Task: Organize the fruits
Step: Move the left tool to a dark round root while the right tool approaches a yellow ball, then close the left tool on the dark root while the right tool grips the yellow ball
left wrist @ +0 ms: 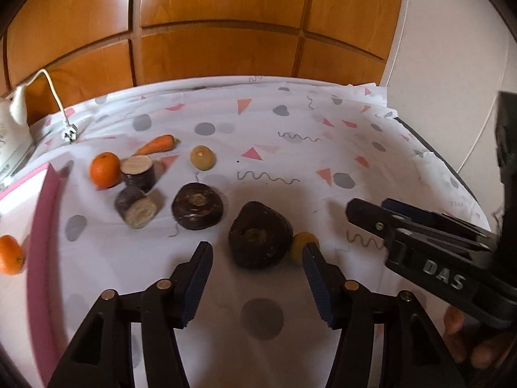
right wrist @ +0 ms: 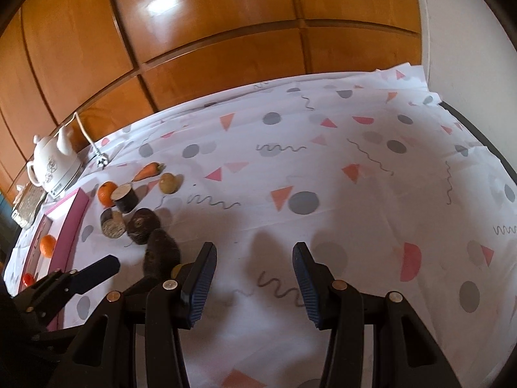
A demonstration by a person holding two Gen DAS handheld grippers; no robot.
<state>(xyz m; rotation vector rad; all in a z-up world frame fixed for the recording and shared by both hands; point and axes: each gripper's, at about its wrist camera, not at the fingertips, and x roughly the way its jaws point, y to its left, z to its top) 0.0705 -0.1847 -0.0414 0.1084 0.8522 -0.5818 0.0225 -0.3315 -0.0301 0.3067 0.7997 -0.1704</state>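
Note:
On the patterned cloth lie an orange (left wrist: 105,169), a carrot (left wrist: 156,144), a small yellowish fruit (left wrist: 202,157), two cut dark root pieces (left wrist: 137,207), and two whole dark round roots (left wrist: 197,206) (left wrist: 260,238). A small yellow fruit (left wrist: 302,245) sits just right of the nearer root. My left gripper (left wrist: 257,260) is open and empty, just short of that root. A second orange (left wrist: 10,254) lies in the pink tray (left wrist: 43,258) at left. My right gripper (right wrist: 254,263) is open and empty over bare cloth, right of the produce (right wrist: 160,252).
A white kettle (right wrist: 53,168) with cord and plug (left wrist: 68,134) stands at the table's far left. Wooden cabinet doors (left wrist: 219,22) rise behind the table. A small red item (right wrist: 28,278) lies in the tray. The table's right edge meets a white wall (left wrist: 452,64).

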